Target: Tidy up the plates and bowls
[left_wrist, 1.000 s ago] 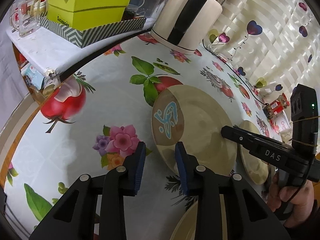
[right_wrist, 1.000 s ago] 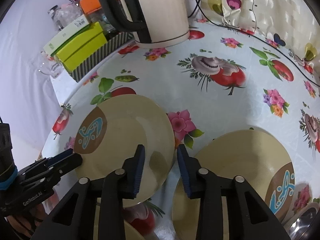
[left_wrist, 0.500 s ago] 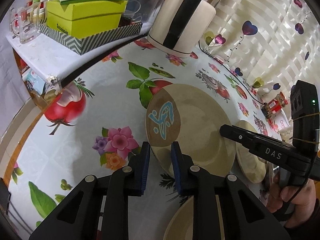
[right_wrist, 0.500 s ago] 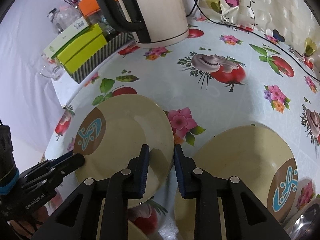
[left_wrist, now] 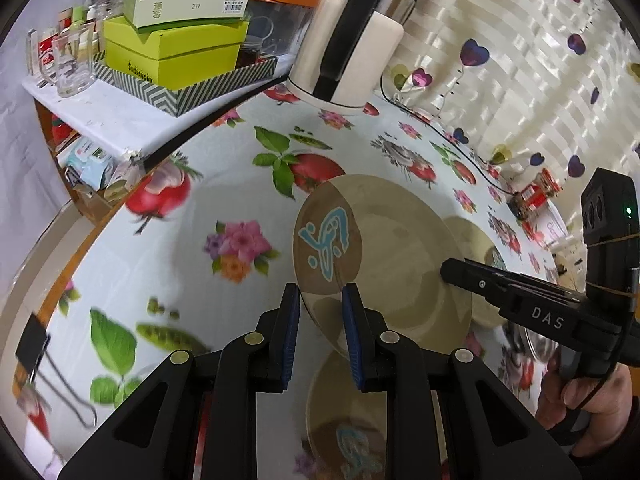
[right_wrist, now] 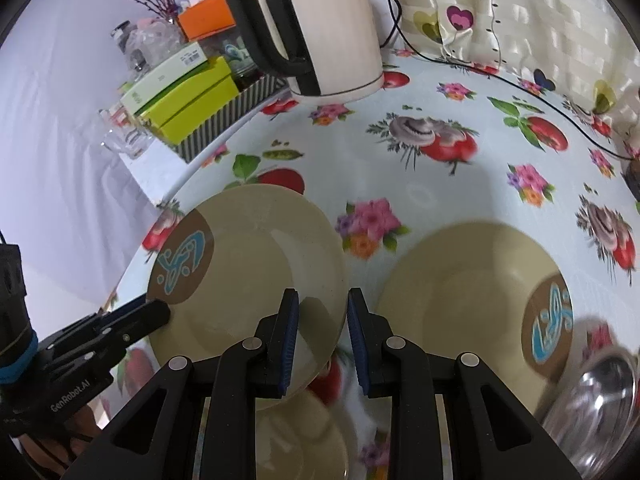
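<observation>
A cream plate with a brown patch and blue mark [left_wrist: 384,248] [right_wrist: 248,268] is held above the flowered tablecloth by both grippers. My left gripper [left_wrist: 317,312] is shut on its near-left rim. My right gripper [right_wrist: 320,316] is shut on its opposite rim. A second like plate [right_wrist: 460,284] lies on the table to the right; it also shows behind the held plate in the left wrist view [left_wrist: 476,240]. A third plate [left_wrist: 344,412] [right_wrist: 300,440] lies under the grippers.
A white kettle with a black handle [right_wrist: 320,32] stands at the back. Green boxes on a striped tray [left_wrist: 176,56] sit on a side shelf [left_wrist: 104,116]. A steel bowl [right_wrist: 592,408] is at the right. A curtain [left_wrist: 520,60] hangs behind.
Both grippers closed on the plate's rim and lifted it off the table. The plate now sits higher and tilted, with the plate below coming into view.
</observation>
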### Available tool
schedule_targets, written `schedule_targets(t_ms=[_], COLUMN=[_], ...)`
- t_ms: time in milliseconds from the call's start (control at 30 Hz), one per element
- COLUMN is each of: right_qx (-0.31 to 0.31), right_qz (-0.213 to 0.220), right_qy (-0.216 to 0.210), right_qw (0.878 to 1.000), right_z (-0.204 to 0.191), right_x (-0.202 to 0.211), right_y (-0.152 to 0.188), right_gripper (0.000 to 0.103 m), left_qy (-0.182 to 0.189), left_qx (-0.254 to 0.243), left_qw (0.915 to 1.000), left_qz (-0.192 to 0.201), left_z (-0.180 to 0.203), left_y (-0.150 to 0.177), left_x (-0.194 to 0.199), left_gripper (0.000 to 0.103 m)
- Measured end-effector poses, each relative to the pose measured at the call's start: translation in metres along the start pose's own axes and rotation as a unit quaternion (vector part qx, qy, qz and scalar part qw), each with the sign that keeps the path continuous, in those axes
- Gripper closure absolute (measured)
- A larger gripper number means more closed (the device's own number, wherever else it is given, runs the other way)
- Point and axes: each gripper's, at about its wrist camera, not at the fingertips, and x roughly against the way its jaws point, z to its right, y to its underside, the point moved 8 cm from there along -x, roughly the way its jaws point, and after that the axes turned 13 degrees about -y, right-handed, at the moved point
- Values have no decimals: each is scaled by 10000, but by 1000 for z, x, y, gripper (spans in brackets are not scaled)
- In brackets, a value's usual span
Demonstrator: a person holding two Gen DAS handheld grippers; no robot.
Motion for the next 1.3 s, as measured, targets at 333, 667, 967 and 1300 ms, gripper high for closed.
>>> schedule_targets(t_ms=[333,667,967,1300], right_qx=[-108,-228,-246,-139], right_qz=[-99,-163,-228,-275], right_qy=[24,92,125,212], right_qw=[9999,9996,9994,9993], right_z=[-10,-9,-9,-12], right_x=[25,37,37,32], right_y=[55,96,109,111], right_gripper=[79,78,77,76], left_qy=[-34,-36,-81,-141], left_qx=[-273,-479,-495,-535], left_qw=[9994,9982,9979,9976], left_qz=[-208,-367,-406,-424], left_z=[8,16,13,10], left_y=[48,78,84,87], left_x=[21,29,30,27], left_gripper=[80,80,80,80])
